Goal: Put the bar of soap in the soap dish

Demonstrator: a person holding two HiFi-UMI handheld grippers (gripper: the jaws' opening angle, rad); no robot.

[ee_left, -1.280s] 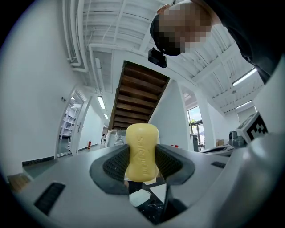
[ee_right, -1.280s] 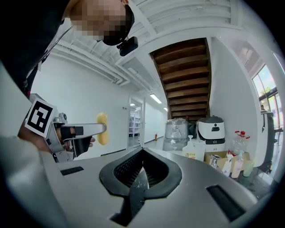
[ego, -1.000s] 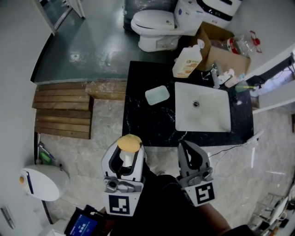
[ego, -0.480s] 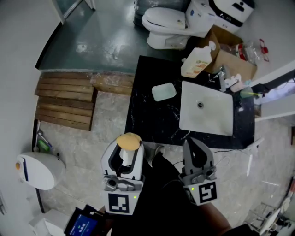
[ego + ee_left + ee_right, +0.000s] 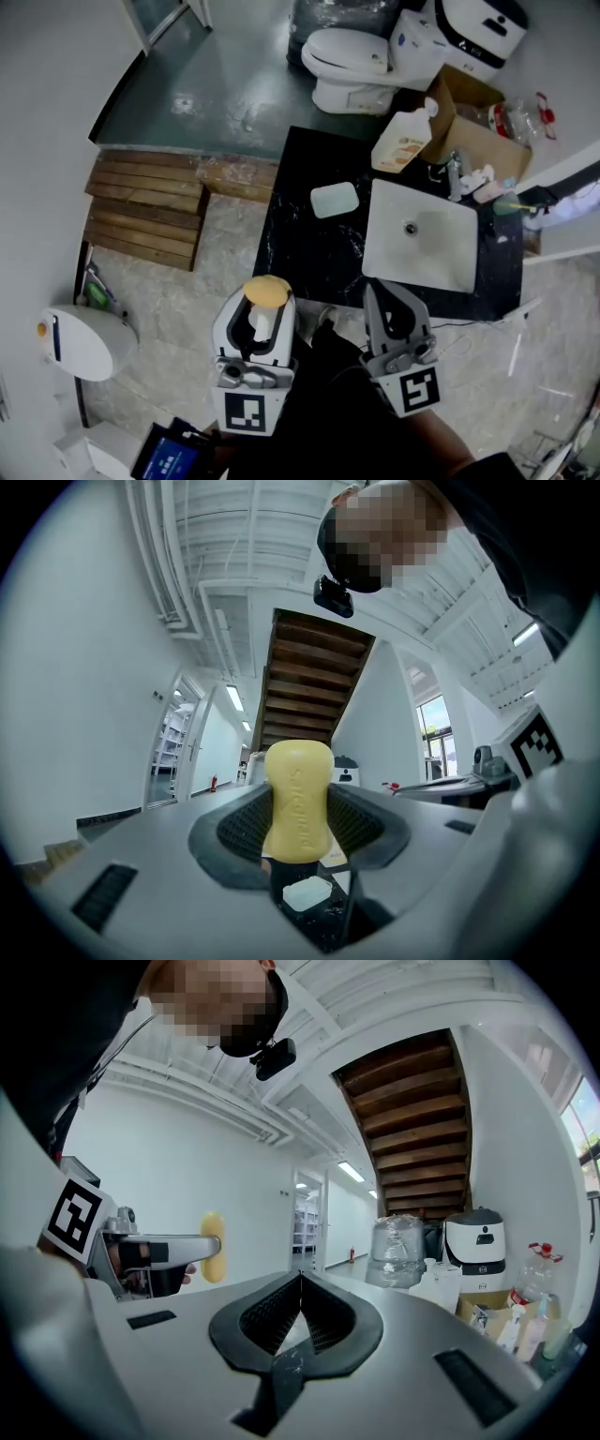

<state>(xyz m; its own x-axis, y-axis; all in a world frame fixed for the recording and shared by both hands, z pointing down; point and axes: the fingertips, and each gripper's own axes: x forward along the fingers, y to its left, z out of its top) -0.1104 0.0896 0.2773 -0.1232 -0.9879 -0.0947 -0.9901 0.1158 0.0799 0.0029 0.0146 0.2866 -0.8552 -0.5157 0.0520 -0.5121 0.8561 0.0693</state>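
My left gripper (image 5: 265,302) clamps the bar of soap (image 5: 299,802) at its middle, long axis crossing the jaws. The soap dish (image 5: 335,200) lies well ahead, slightly right, on the counter (image 5: 309,258) beside the sink (image 5: 422,246). My right gripper (image 5: 392,305) is pinched together, empty.

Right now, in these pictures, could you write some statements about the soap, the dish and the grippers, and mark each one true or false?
1. The left gripper holds the soap. True.
2. The soap lies in the dish. False: the dish holds no soap; the soap is between the left gripper's jaws.
3. The right gripper is open. False: its jaws are together, with nothing between them.
4. In the head view, the dish is on the counter, left of the sink. True.
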